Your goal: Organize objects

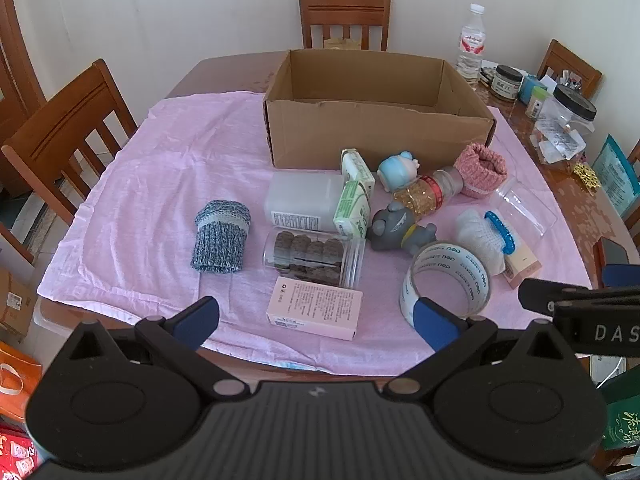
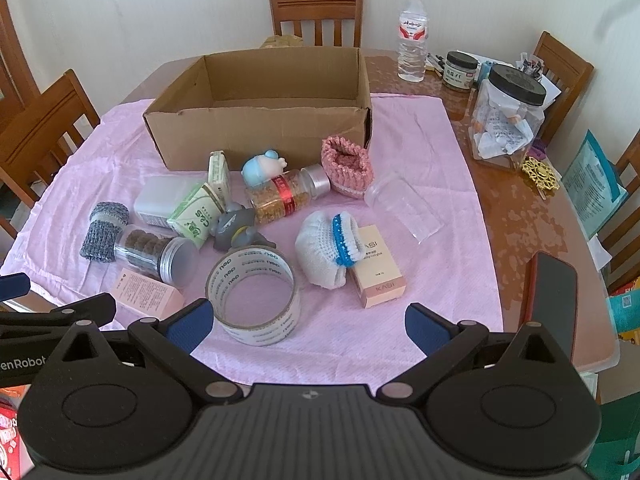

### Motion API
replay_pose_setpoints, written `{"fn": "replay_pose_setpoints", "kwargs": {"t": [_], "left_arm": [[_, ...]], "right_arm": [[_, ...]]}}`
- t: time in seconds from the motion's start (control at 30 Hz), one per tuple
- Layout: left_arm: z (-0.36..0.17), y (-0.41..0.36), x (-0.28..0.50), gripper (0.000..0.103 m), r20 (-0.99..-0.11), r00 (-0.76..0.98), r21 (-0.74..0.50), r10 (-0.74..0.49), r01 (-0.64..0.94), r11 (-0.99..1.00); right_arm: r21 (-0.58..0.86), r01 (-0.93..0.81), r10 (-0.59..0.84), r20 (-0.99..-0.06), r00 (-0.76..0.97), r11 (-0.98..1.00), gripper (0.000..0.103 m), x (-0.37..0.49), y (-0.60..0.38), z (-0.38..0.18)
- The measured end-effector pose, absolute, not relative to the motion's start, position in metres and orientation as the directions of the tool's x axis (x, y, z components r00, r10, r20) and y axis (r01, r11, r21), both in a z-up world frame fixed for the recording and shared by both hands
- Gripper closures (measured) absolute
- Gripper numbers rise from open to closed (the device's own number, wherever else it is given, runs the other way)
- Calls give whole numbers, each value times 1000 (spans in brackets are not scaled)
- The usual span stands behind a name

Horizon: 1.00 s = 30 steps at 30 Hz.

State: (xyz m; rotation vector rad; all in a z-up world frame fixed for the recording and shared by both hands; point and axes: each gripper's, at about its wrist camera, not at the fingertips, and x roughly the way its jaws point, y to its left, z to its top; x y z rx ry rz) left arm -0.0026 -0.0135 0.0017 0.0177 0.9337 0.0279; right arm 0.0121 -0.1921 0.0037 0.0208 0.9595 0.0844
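An open cardboard box [image 1: 376,136] [image 2: 256,136] stands at the back of a pink cloth [image 1: 160,200] [image 2: 420,208]. In front of it lie a tape roll [image 1: 448,284] [image 2: 254,294], a pink carton [image 1: 316,307], a clear cookie jar [image 1: 314,258] [image 2: 156,252], a grey-blue knit sleeve [image 1: 222,240] [image 2: 102,232], a grey toy [image 1: 396,228] [image 2: 236,230], a blue toy [image 2: 262,168], a spice bottle [image 2: 290,194] and a pink knit cup [image 2: 348,166]. My left gripper [image 1: 316,322] hangs open above the table's near edge, over the pink carton. My right gripper [image 2: 308,322] is open too, just right of the tape roll. Neither holds anything.
A water bottle [image 2: 412,34], jars [image 2: 506,116] and papers crowd the bare wooden table [image 2: 520,216] at the right. A dark phone [image 2: 554,300] lies near the right edge. Wooden chairs [image 1: 344,20] [image 1: 68,132] ring the table.
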Motion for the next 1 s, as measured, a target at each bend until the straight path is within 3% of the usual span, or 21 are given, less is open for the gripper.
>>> {"fn": "replay_pose_setpoints", "kwargs": {"t": [1.0], "left_arm": [[-7,-10,-2,0,-791,612,21,1,26,999]], "right_arm": [[59,-106,110,-807,580,993,0,14,-188,5]]}}
